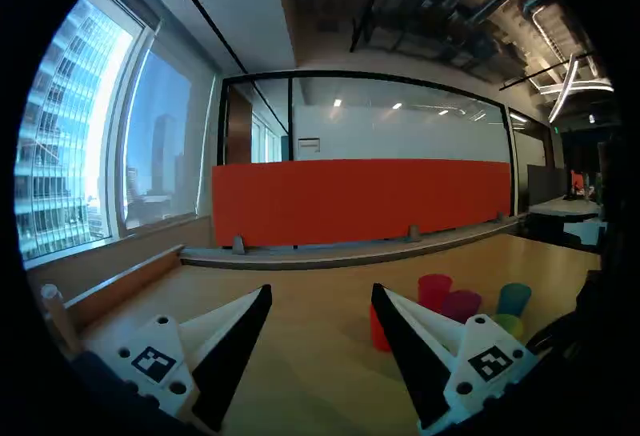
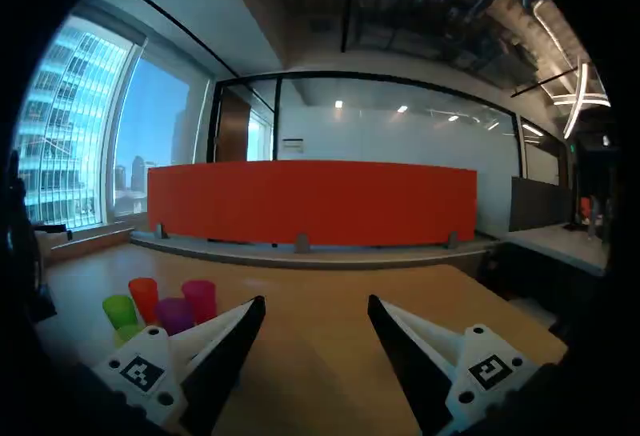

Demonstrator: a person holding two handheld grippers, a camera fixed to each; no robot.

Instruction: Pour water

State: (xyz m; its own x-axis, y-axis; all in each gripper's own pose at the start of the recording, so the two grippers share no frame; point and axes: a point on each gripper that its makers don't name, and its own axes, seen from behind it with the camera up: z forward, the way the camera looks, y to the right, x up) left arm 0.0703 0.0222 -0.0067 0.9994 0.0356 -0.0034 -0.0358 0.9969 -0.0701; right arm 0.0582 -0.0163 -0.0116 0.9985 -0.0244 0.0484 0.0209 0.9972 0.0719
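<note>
Both claws hang low over the pale wooden table (image 1: 320, 372), and neither has anything in it. In the left gripper view the left gripper (image 1: 321, 288) stands wide, its 2 fingers well apart with bare tabletop between them. The cups sit in a tight cluster on the table, off to that gripper's right. There is a pink cup (image 1: 434, 290), a purple cup (image 1: 462, 306) just beside it, a teal cup (image 1: 513, 298), and a green cup (image 1: 509, 326) nearer than the teal one. An orange cup (image 1: 378, 332) is partly hidden behind the right-hand finger. In the right gripper view the right gripper (image 2: 316, 300) is just as wide, with nothing between its fingers. There the cluster lies off to its left: the green cup (image 2: 120, 310), the orange cup (image 2: 145, 298), the purple cup (image 2: 174, 314) and the pink cup (image 2: 200, 300) stand close together, just past the left-hand finger. Whether any cup holds water I cannot tell. Along the far edge of the table runs an orange divider panel (image 1: 360, 200), with a glass wall (image 1: 400, 128) above it and tall windows (image 1: 72, 156) on the left side of the room.
</note>
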